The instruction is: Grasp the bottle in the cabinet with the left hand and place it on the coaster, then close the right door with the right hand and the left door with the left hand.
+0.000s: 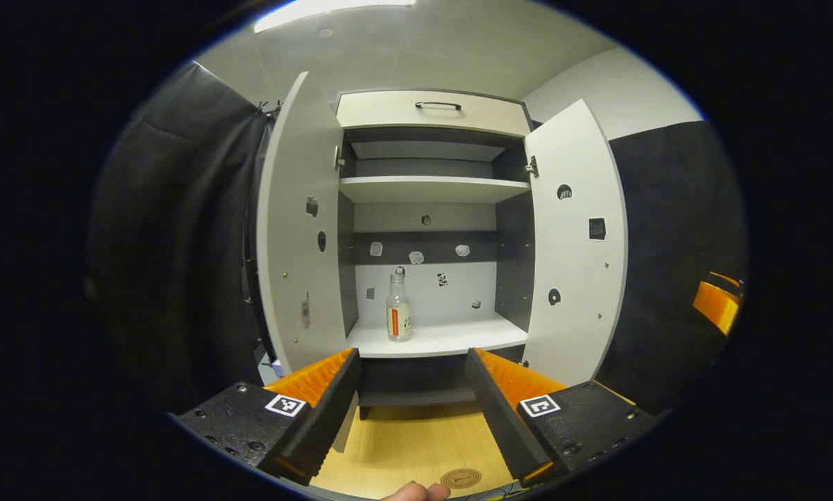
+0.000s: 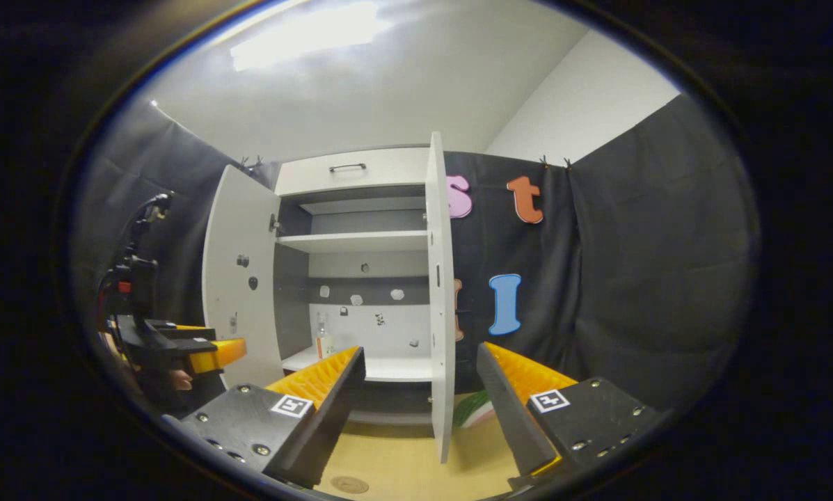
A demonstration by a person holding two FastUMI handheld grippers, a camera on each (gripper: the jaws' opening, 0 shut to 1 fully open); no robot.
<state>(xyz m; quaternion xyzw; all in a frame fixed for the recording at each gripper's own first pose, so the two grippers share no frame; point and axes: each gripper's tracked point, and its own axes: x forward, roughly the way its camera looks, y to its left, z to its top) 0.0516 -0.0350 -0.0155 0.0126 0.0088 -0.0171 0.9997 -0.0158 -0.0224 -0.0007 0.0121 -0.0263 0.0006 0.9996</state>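
Bottle (image 1: 399, 307) stands on shelf (image 1: 451, 337); coaster (image 1: 461, 478) on table (image 1: 402, 438).

Dim booth under one ceiling light, strong fisheye bend

A ceiling light panel (image 1: 332, 8) glares white at the top of the left gripper view, and the same light (image 2: 305, 33) blooms into a soft haze in the right gripper view. The cabinet (image 1: 426, 209) interior is evenly lit, with shade under each shelf (image 1: 430, 188). The cabinet doors bow outward toward the edges. The far scene is sharp; the near gripper fingers are slightly soft, and both round edges fall off dark.
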